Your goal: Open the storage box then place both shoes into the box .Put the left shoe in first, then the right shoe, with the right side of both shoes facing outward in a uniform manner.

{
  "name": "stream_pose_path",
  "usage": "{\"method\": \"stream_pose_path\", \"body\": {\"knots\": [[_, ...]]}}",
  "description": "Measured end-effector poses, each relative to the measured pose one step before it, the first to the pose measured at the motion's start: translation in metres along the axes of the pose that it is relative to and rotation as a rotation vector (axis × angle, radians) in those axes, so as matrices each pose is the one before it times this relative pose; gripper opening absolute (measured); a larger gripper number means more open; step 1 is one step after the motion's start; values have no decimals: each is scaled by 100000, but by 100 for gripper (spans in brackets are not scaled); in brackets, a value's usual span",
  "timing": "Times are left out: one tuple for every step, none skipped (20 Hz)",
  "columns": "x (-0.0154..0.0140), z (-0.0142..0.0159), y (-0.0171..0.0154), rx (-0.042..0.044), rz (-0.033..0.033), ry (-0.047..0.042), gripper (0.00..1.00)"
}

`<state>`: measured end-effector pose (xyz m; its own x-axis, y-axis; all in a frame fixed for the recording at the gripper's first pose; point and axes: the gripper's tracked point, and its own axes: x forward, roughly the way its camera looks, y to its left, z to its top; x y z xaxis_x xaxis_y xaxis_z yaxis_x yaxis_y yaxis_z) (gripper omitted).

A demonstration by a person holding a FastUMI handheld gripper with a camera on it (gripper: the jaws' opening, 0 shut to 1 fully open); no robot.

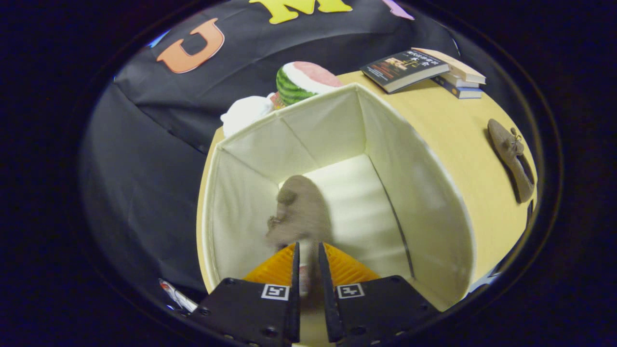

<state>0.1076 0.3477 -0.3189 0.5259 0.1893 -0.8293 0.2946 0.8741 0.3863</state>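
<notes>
Gripper [307,262] held soft grey-brown suede flat shoe [301,212] by heel rim, black fingers narrow, both pressing on it, inside open cream fabric storage box [424,193], near its left wall. Shoe looked light, limp, not slippery; thin rim seemed best place for hold. Second matching shoe [512,159] with small bow lay on smooth pale wooden table [458,125], well apart from box. Box walls were soft cloth, probably easy to dent.
</notes>
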Motion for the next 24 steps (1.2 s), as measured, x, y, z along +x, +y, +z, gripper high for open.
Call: {"method": "stream_pose_path", "body": {"knots": [[-434, 105, 82, -1062, 126, -382, 27], [-183, 163, 102, -1546, 218, -1071, 40], [-393, 346, 138, -1765, 511, -1325, 47], [-485, 435, 41, -1986, 546, -1867, 54], [-522, 519, -76, -2198, 319, -2243, 60], [-667, 569, 54, -2255, 310, -2694, 67], [-728, 554, 82, -2311, 697, -2750, 74], [-885, 572, 79, -2232, 276, -2546, 80], [-811, 471, -54, -2401, 626, -2534, 84], [-1055, 657, 2, -2702, 171, -2530, 88], [-1070, 650, -131, -2585, 275, -2825, 93], [-1095, 813, -197, -2397, 259, -2985, 95], [-1075, 809, -303, -2548, -107, -2997, 96], [-1125, 983, -509, -2732, -586, -3062, 96], [-1094, 959, -600, -2470, -645, -3430, 96], [-1097, 1097, -825, -1931, -1051, -3368, 97], [-989, 973, -894, -1205, -684, -3327, 96], [-939, 1007, -1138, -785, -709, -2943, 96], [-836, 825, -1351, -406, -634, -2384, 96], [-847, 710, -1340, 440, -307, -1347, 96], [-727, 547, -1623, 744, -921, -1692, 96], [-782, 676, -1746, 154, -1430, -1890, 96], [-622, 625, -1811, -383, -1550, -1797, 96], [-476, 403, -1774, -481, -1232, -1371, 96]]}}
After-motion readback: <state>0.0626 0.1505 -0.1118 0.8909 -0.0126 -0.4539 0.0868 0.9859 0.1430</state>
